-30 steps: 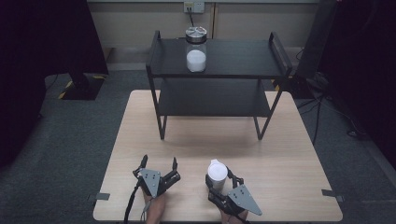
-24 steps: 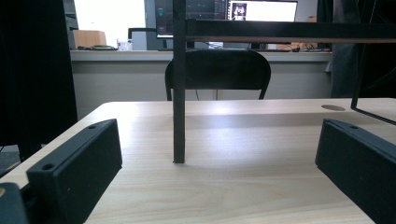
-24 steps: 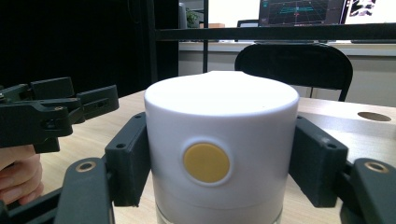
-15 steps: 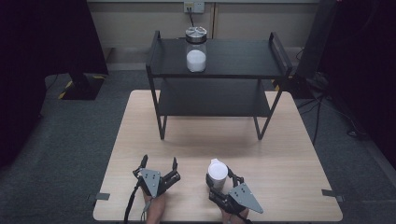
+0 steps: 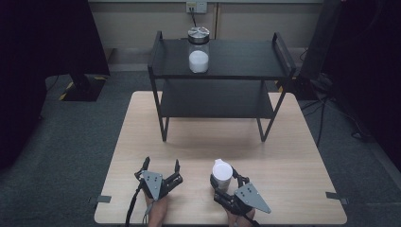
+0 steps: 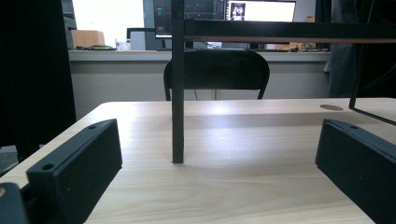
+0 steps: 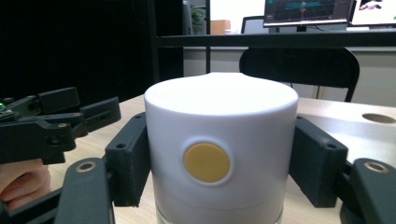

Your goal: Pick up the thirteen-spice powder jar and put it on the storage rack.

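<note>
My right gripper point(image 5: 223, 177) rests near the table's front edge, right of the middle, shut on a white-capped container point(image 5: 221, 170). In the right gripper view both black pads press the sides of the white cap point(image 7: 219, 135), which bears a round yellow spot; the gripper point(image 7: 223, 164) holds it upright. My left gripper point(image 5: 161, 163) lies on the table to the left of it, open with nothing between its fingers. In the left gripper view its jaws point(image 6: 217, 170) stand wide apart over bare wood, facing a black shelf leg point(image 6: 177, 93).
A black two-level shelf point(image 5: 279, 71) stands at the far half of the wooden table point(image 5: 293, 146). A glass jar point(image 5: 198, 49) with a metal lid and white contents stands on its top level. A black chair point(image 6: 217, 74) is beyond the table.
</note>
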Demonstrator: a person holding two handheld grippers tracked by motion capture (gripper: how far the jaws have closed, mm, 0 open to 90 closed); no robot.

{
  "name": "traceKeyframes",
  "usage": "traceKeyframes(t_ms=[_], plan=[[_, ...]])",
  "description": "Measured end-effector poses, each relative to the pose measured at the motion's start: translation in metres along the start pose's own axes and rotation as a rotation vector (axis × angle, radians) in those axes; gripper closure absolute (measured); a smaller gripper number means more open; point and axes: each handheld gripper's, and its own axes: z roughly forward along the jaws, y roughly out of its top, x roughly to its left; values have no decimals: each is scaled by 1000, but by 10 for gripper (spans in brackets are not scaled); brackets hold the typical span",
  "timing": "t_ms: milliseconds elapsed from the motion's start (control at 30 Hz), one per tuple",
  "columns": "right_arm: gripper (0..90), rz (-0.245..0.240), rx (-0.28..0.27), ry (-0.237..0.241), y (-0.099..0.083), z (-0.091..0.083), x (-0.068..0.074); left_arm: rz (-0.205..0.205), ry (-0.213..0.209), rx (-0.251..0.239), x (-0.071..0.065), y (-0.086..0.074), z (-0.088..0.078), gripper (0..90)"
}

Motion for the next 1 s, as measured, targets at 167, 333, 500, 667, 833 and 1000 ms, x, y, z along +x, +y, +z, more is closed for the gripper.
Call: traceKeyframes(t_ms=[167,333,500,667,833,1000], plan=[[301,-6,-15,19,2,-1,-7,0,0,0,0,0,0,0],[301,-7,-13,37,8,-3,-14,0,0,0,0,0,0,0],[301,-19,-6,62,18,-4,-22,1,0,0,0,0,0,0],[301,-22,-10,94,28,-2,-30,1,-1,0,0,0,0,0],[301,-29,-15,120,40,1,-37,0,-1,0,0,0,0,0],[301,-42,-11,148,49,3,-42,1,-4,0,1,0,0,0]])
